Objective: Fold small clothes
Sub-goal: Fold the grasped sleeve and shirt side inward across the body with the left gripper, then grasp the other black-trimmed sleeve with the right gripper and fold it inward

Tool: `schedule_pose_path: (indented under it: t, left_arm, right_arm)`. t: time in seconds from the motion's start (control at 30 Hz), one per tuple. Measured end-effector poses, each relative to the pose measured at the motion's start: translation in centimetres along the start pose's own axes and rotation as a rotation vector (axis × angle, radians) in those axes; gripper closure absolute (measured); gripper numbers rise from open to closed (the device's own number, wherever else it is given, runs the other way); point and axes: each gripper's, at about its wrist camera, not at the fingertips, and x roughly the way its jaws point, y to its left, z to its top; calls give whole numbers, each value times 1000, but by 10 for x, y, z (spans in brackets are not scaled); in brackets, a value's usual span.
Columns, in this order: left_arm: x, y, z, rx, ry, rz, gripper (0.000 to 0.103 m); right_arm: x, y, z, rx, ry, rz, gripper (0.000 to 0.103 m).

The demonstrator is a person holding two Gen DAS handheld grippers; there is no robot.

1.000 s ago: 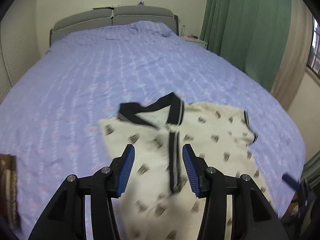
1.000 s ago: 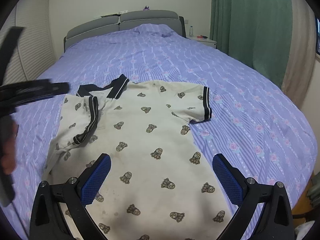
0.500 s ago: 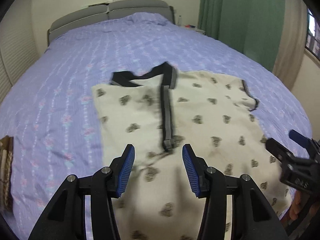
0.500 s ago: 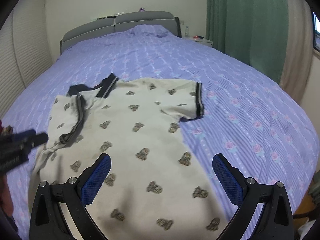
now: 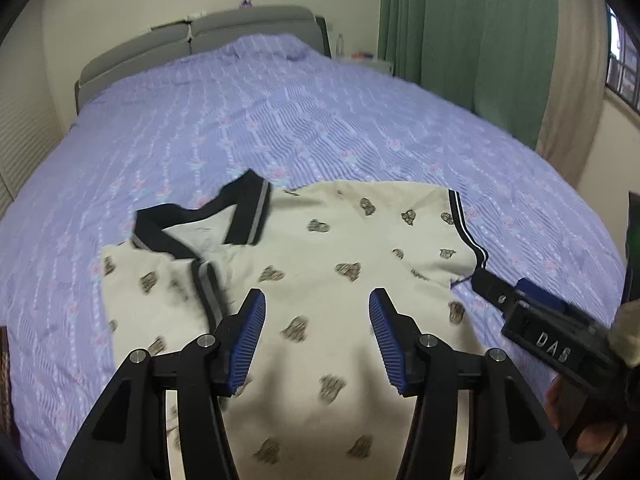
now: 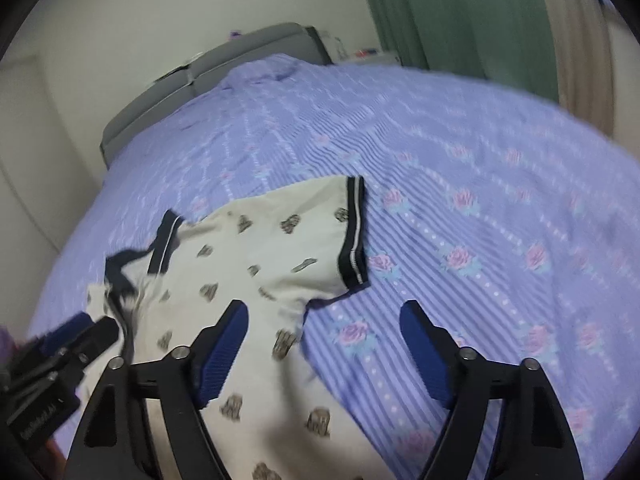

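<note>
shirt point(image 5: 360, 280) cream w/ brown print, blk trim | bedsheet point(image 5: 280, 120) purple floral

The shirt point(image 5: 340, 312) hem is cut off at the bottom edge in both views, and the right wrist view is smeared pretty badly by blur.

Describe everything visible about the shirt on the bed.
The shirt is a small cream polo of soft knit, printed with small dark bear-like figures. Its collar is black with a grey stripe, and the sleeve cuff is black with white stripes. It lies front up on the purple bedspread, collar toward the headboard. One sleeve is spread flat; the other side is folded in over the chest. Neither tool grips it.
</note>
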Motion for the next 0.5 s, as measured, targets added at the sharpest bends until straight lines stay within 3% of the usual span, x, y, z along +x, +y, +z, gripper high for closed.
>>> schedule_pose_path:
  t: [0.3,0.5]
  left_arm:
    - [19,-14,7,-33,44,-47,46]
    - [25,-6,0,-54,69,-51,46]
  right_arm:
    - [41,-15,-4,133,80,138,42]
    - [67,-21,-1,197,97,157,51]
